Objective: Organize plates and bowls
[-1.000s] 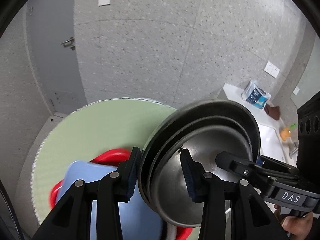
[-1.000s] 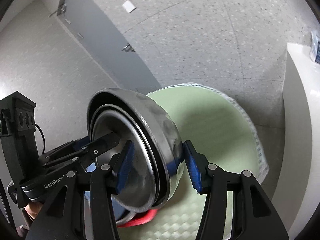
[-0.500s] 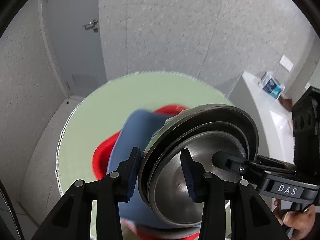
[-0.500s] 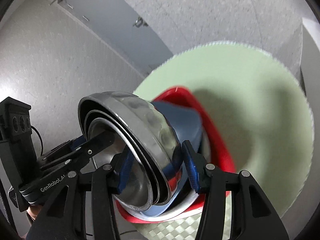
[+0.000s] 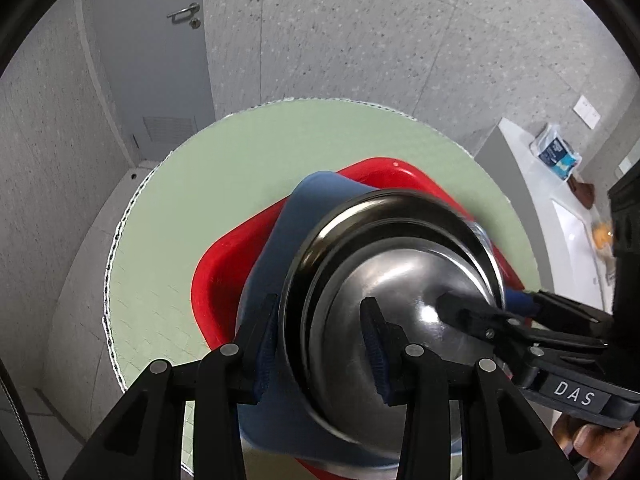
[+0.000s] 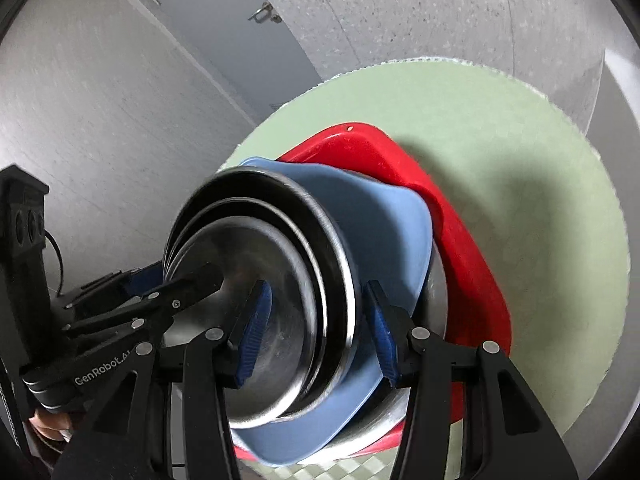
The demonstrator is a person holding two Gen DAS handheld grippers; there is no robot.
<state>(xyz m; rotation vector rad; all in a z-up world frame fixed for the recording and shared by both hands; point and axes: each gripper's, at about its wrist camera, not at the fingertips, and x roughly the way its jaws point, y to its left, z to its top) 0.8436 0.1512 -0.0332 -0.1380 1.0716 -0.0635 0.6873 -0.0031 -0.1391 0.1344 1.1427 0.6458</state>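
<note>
Over the round green counter (image 5: 208, 184), your left tongs (image 5: 320, 344) and right tongs (image 6: 316, 332), each clamped on the rim of the nested steel bowls (image 5: 400, 280), had lowered them onto the blue plate (image 6: 384, 224) in the red tray (image 6: 452, 216): stacking nearly complete.

Right gripper (image 6: 316, 332) jaws clamp the rims of nested steel bowls (image 6: 260, 300), over a blue plate (image 6: 384, 232) and red tray (image 6: 460, 248) on a green table (image 6: 540, 184).

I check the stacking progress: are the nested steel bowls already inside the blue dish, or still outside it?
Cannot tell for certain. The steel bowls, gripped by both grippers, overlap the blue dish above the red tray, but contact is not visible.
</note>
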